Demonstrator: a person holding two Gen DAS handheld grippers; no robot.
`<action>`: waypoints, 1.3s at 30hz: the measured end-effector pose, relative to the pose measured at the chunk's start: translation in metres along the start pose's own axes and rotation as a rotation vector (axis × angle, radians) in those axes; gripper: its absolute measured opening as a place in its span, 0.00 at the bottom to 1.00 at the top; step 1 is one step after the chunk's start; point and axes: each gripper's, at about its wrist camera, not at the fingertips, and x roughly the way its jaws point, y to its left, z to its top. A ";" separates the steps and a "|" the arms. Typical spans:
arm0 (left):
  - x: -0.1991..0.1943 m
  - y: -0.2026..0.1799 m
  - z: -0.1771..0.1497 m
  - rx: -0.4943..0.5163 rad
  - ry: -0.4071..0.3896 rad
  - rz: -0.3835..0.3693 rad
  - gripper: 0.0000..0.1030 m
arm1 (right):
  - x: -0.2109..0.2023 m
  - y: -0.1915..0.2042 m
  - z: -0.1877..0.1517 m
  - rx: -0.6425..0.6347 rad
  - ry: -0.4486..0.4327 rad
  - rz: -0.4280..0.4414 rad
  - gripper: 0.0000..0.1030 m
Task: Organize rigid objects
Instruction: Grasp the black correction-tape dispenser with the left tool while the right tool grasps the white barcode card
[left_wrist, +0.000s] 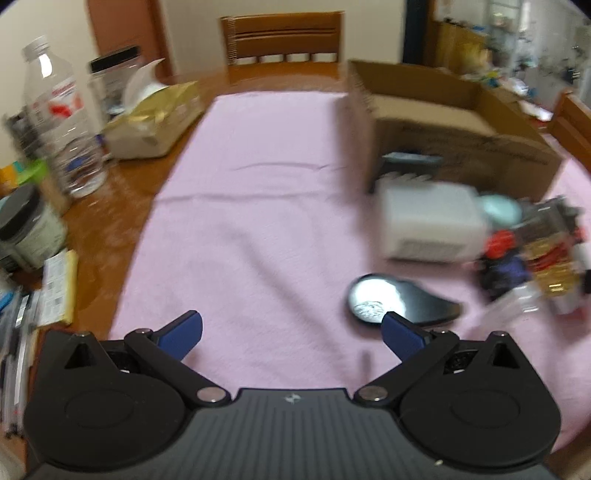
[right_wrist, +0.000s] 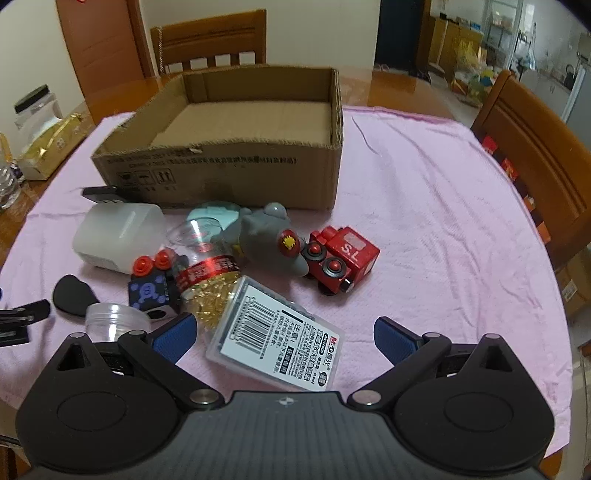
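Note:
An empty cardboard box (right_wrist: 221, 162) stands on the pink cloth (right_wrist: 424, 221). In front of it lies a pile: a white block (right_wrist: 114, 232), a grey toy (right_wrist: 266, 240), a red toy train (right_wrist: 343, 258), a dark blue toy car (right_wrist: 151, 288), a bottle with gold pieces (right_wrist: 207, 273), and a clear plastic case (right_wrist: 277, 343). My right gripper (right_wrist: 284, 338) is open with the case lying between its fingers. My left gripper (left_wrist: 291, 332) is open over bare cloth; a black hand mirror (left_wrist: 391, 299) lies by its right finger. The left view is blurred.
At the left of the table stand a water bottle (left_wrist: 59, 118), jars (left_wrist: 26, 229) and a gold tissue box (left_wrist: 155, 118). Wooden chairs (right_wrist: 214, 40) stand behind and to the right (right_wrist: 535, 155). A clear round jar (right_wrist: 114, 321) sits near my right gripper's left finger.

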 end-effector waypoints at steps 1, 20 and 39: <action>-0.002 -0.004 0.002 0.008 0.001 -0.040 0.99 | 0.002 -0.001 0.000 0.004 0.005 -0.002 1.00; 0.036 -0.054 0.013 0.133 0.067 -0.109 0.99 | 0.016 -0.042 -0.013 0.076 0.079 -0.042 1.00; 0.039 -0.043 0.009 0.106 0.048 -0.087 1.00 | 0.041 -0.030 -0.021 0.010 0.067 -0.054 1.00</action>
